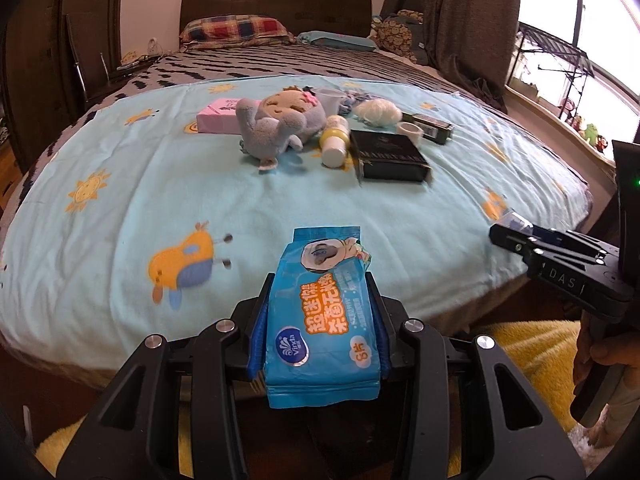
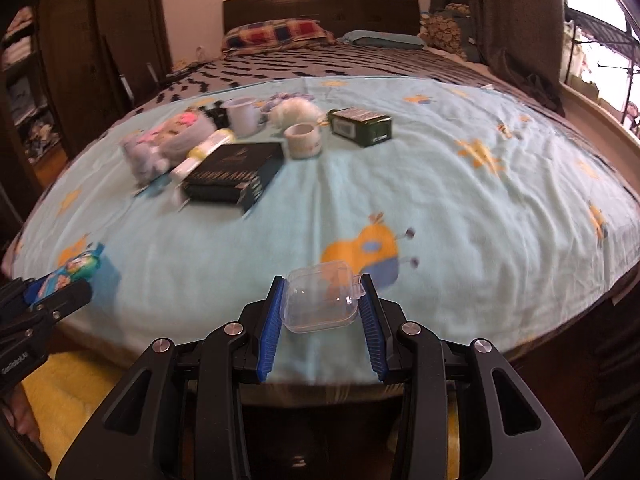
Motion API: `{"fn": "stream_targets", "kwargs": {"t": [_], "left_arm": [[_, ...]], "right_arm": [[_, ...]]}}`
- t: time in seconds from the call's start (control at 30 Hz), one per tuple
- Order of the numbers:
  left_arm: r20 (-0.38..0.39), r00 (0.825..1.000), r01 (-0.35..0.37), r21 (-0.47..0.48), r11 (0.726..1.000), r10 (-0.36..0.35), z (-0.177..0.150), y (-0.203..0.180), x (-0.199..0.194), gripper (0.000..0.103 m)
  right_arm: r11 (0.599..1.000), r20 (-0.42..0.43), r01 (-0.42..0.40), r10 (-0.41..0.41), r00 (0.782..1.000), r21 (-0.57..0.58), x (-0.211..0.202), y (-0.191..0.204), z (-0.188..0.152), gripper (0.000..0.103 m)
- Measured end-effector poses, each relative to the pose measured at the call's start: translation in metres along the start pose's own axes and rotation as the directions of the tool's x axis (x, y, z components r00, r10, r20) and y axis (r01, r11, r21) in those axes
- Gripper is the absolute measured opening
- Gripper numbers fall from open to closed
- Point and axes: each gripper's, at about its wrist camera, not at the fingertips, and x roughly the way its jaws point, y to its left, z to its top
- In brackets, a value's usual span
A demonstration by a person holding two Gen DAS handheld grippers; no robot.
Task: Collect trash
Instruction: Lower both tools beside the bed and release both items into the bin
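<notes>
My left gripper (image 1: 320, 280) is shut on a blue wet-wipe packet (image 1: 322, 320), which sticks forward over the near edge of the bed. My right gripper (image 2: 323, 284) is shut on a small clear plastic case (image 2: 320, 300), its blue pads (image 2: 272, 320) pressing both sides. The right gripper also shows at the right edge of the left wrist view (image 1: 516, 240), and the left gripper with its packet shows at the left edge of the right wrist view (image 2: 60, 280). Both hang just off the foot of the bed.
On the light blue blanket (image 1: 160, 200) lie a plush doll (image 1: 276, 124), a pink box (image 1: 220, 116), a yellow-white bottle (image 1: 334, 140), a black box (image 1: 388, 156), a tape roll (image 2: 303, 138), a green box (image 2: 362, 126), a white cup (image 2: 244, 114) and a white fluffy wad (image 1: 378, 112). A yellow rug (image 1: 532, 352) lies below.
</notes>
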Motion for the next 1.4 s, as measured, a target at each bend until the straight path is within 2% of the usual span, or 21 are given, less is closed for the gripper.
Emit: {"fn": "stream_targets", "kwargs": {"t": [0.17,0.3,0.43,0.5,0.63,0.8,0.93,1.03,1.17,1.2,1.23,1.3,1.4], "left_arm": [[-0.066,0.996,0.064,0.016,0.998,-0.063,-0.034,-0.017,-0.009,0.039],[-0.154,0.984,0.097,0.009,0.995,-0.094,-0.058,-0.024,0.008,0.039],[-0.241,0.965,0.110,0.014,0.994,-0.103,-0.082,-0.030,0.040,0.039],[-0.280,0.954,0.115,0.005,0.993,-0.109,-0.092,-0.031,0.056,0.039],[-0.356,0.926,0.130,-0.015,0.991,-0.127,-0.112,-0.030,0.093,0.039],[-0.420,0.899,0.124,-0.030,0.992,-0.126,-0.133,-0.025,0.131,0.039],[-0.461,0.877,0.126,-0.046,0.991,-0.133,-0.149,-0.024,0.151,0.039],[-0.465,0.875,0.125,-0.046,0.991,-0.132,-0.153,-0.024,0.155,0.040],[-0.455,0.883,0.108,-0.048,0.993,-0.118,-0.152,-0.017,0.151,0.044],[-0.450,0.886,0.104,-0.047,0.993,-0.114,-0.151,-0.019,0.153,0.050],[-0.443,0.890,0.098,-0.046,0.994,-0.109,-0.150,-0.019,0.152,0.053],[-0.433,0.896,0.090,-0.044,0.995,-0.100,-0.145,-0.020,0.147,0.056],[-0.407,0.909,0.076,-0.040,0.996,-0.086,-0.138,-0.016,0.135,0.060]], "right_arm": [[0.996,-0.088,-0.084,0.080,0.993,-0.038,-0.008,0.012,-0.042,0.038],[0.993,-0.177,-0.118,0.113,0.978,-0.019,0.007,0.015,-0.071,0.038],[0.993,-0.246,-0.114,0.110,0.963,-0.002,0.030,0.016,-0.095,0.038],[0.991,-0.265,-0.131,0.136,0.955,0.038,0.042,0.010,-0.104,0.038],[0.988,-0.308,-0.130,0.149,0.939,0.081,0.067,0.002,-0.118,0.038],[0.985,-0.360,-0.128,0.160,0.919,0.113,0.091,-0.002,-0.128,0.038],[0.987,-0.368,-0.119,0.149,0.918,0.105,0.108,0.007,-0.129,0.038],[0.988,-0.374,-0.117,0.145,0.916,0.097,0.111,0.012,-0.129,0.039],[0.989,-0.373,-0.111,0.141,0.917,0.101,0.114,0.012,-0.130,0.039],[0.989,-0.370,-0.108,0.139,0.919,0.103,0.113,0.011,-0.129,0.042],[0.989,-0.364,-0.103,0.135,0.922,0.105,0.111,0.011,-0.129,0.049],[0.989,-0.348,-0.098,0.130,0.928,0.109,0.104,0.010,-0.123,0.057],[0.990,-0.326,-0.092,0.123,0.937,0.109,0.094,0.008,-0.116,0.061]]}}
